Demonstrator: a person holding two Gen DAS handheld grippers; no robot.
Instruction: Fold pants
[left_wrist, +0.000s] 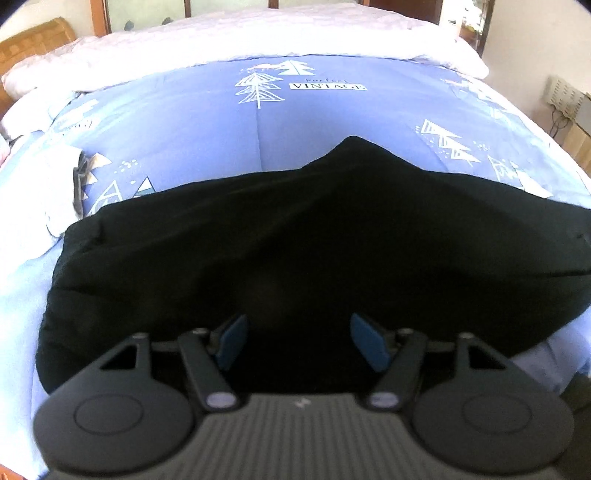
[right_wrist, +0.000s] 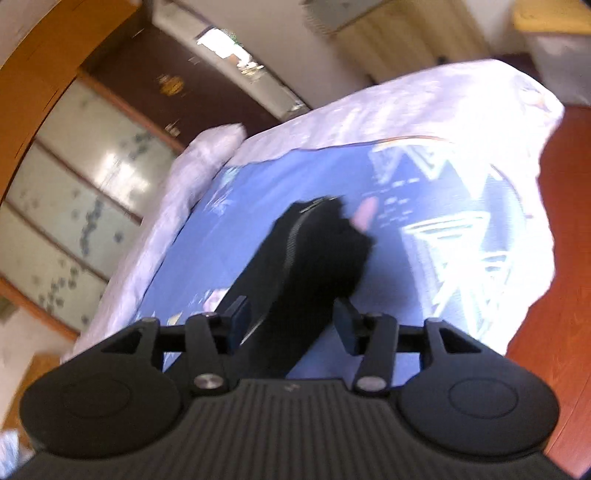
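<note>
black pants (left_wrist: 295, 240) on bed, left gripper (left_wrist: 299, 341) angled down, fingers released, right gripper (right_wrist: 291, 325) tilted, fingers released

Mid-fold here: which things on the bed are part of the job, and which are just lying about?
Job:
- black fabric pants
- left tool, open above them
- right tool, open

Lying about:
- blue tree-print bedcover
- white quilt
- small grey-and-white cloth at the bed's left edge

Black pants (left_wrist: 295, 236) spread across near half of blue bedcover (left_wrist: 207, 125); far half bare, open to pass. White quilt (left_wrist: 258, 40) heaped along far edge. Small grey-white cloth (left_wrist: 70, 184) at left. Left gripper (left_wrist: 299, 341) jaws apart over pants.
</note>
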